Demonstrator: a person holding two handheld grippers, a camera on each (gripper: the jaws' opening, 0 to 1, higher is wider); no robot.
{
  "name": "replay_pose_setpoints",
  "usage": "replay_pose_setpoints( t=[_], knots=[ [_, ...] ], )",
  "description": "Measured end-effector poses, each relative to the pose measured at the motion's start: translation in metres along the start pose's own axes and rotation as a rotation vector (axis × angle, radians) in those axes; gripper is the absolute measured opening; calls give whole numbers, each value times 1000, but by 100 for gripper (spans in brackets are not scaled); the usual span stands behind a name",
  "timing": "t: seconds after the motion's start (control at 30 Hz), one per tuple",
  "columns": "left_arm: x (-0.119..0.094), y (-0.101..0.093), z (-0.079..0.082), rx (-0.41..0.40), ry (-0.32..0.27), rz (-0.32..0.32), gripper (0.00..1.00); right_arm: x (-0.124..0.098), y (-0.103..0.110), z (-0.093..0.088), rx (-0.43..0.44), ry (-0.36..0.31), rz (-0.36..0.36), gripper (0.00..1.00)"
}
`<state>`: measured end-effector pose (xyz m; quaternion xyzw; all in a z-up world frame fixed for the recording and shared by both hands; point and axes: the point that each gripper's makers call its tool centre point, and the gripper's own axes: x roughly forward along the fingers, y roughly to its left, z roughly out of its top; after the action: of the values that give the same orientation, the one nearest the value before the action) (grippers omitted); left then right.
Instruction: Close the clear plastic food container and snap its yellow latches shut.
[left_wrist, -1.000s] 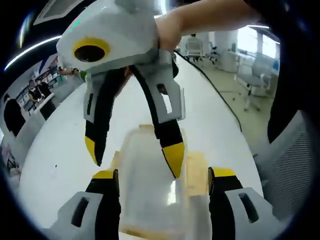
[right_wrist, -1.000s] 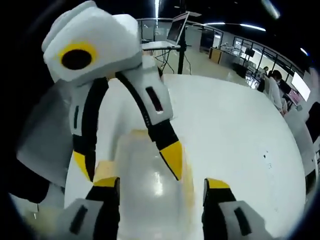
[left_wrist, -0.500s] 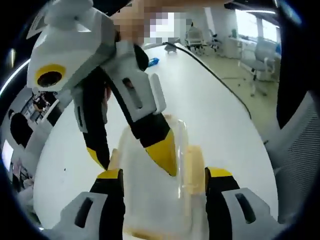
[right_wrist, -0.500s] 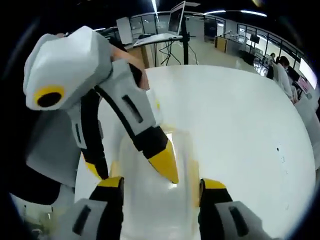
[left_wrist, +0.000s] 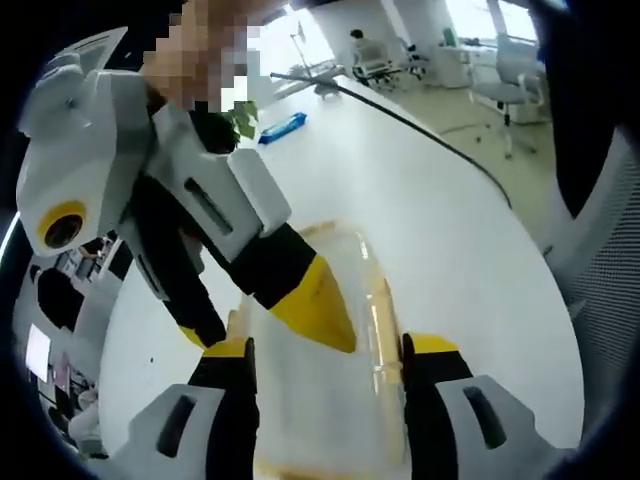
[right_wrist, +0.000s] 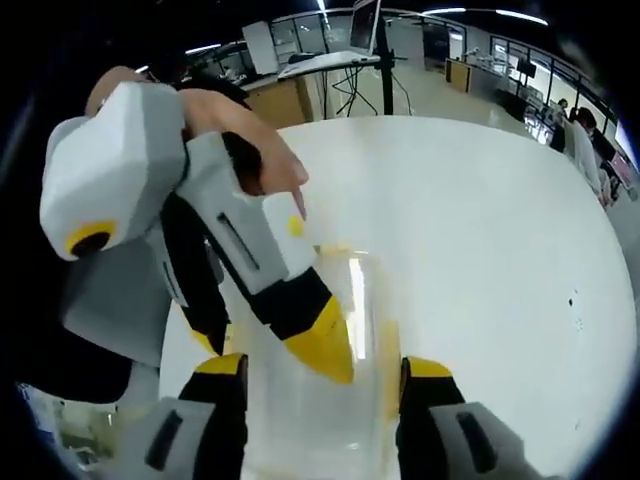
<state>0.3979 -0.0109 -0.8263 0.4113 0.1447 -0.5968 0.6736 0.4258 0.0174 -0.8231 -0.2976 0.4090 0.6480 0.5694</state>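
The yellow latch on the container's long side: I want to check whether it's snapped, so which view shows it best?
The left gripper view: the yellow latch runs along the container beside that gripper's jaw, unobstructed. In the right gripper view the latch shows shorter and hazier. Neither settles whether it's snapped.

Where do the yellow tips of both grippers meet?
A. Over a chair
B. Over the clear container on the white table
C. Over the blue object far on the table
B: the left gripper and the right gripper straddle the clear container on the white table.
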Motion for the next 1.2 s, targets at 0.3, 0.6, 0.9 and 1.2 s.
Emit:
replay_pose_setpoints(
  t=[0.3,0.6,0.9,1.2],
  knots=[
    [1,3,-1,-6,-12,38,51,4,-1,0,12,56,53,58],
    [2,6,-1,-6,-26,52,52,7,-1,1,33,60,60,61],
    [-2,-4,5,66,-54,1,52,6,0,6,-56,64,61,62],
    [-19,-3,-6,-4,15,18,49,-9,-1,15,-56,46,23,65]
  ],
)
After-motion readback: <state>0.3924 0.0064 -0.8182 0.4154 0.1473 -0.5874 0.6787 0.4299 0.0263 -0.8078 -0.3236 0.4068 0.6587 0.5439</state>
